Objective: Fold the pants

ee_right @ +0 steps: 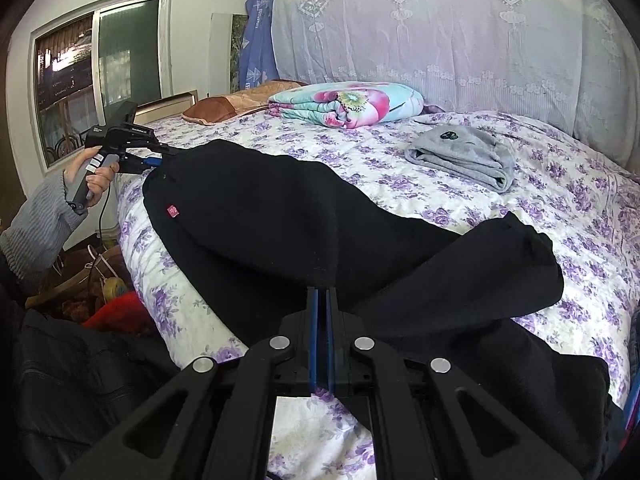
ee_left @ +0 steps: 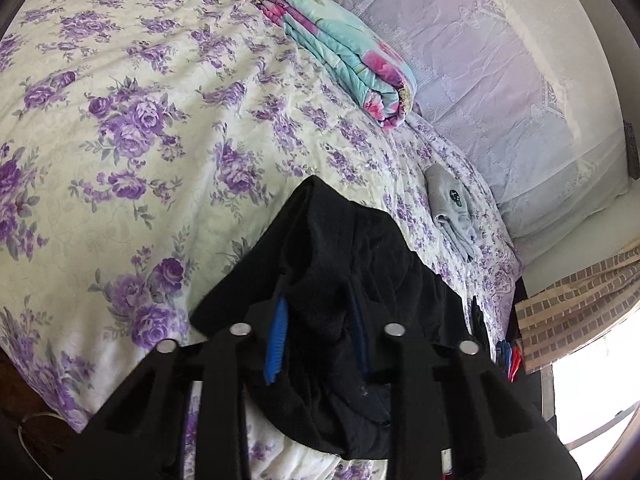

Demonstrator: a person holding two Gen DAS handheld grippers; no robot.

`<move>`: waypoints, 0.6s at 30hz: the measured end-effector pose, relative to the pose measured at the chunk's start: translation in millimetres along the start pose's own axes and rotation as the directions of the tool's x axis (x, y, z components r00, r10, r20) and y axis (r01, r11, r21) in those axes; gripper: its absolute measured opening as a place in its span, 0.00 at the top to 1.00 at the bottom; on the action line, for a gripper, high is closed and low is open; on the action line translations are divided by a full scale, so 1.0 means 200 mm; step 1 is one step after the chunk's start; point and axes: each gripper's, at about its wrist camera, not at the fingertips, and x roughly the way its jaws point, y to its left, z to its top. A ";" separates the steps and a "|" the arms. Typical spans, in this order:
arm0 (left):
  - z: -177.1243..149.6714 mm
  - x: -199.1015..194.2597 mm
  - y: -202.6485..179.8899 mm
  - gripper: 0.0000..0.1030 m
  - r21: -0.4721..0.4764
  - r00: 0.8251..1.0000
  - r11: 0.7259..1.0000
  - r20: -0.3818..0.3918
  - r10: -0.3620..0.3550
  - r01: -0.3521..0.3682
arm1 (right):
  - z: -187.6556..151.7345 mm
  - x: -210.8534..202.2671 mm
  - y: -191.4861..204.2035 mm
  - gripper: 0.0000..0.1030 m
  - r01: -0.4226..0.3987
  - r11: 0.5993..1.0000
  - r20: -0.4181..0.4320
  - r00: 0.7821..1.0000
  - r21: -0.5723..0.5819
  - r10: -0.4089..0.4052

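Right wrist view: black pants (ee_right: 280, 216) draped over the bed (ee_right: 580, 208) near its front edge.
Both grippers, left (ee_right: 160, 158) and right (ee_right: 321, 296), seem clamped on cloth; soft, limp, fairly light fabric, best pinched at waistband corners or cuffs.

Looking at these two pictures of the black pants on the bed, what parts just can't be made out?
- Left tongs, left wrist view: the right-hand blue pad is buried in the black pants.
- Right tongs, right wrist view: the tips vanish under the pants' fold.
- Pants, right wrist view: the lower right end is cut off by the picture's edge.
- Grey folded garment: its dark emblem is too small to read.
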 end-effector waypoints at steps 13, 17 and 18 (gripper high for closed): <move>-0.07 -0.13 0.18 0.91 -0.052 0.999 0.997 0.006 -0.049 0.050 | -0.06 -0.02 0.04 0.97 0.024 1.000 -0.025 0.999 -0.017 -0.025; -0.07 -0.11 0.25 0.91 -0.107 0.993 0.988 0.012 -0.113 0.114 | -0.04 0.00 0.09 0.96 0.022 0.997 -0.019 1.000 -0.071 -0.023; -0.07 -0.11 0.23 0.91 -0.096 0.994 0.990 0.013 -0.105 0.106 | -0.04 0.00 0.11 0.96 0.019 0.995 -0.024 0.999 -0.097 -0.021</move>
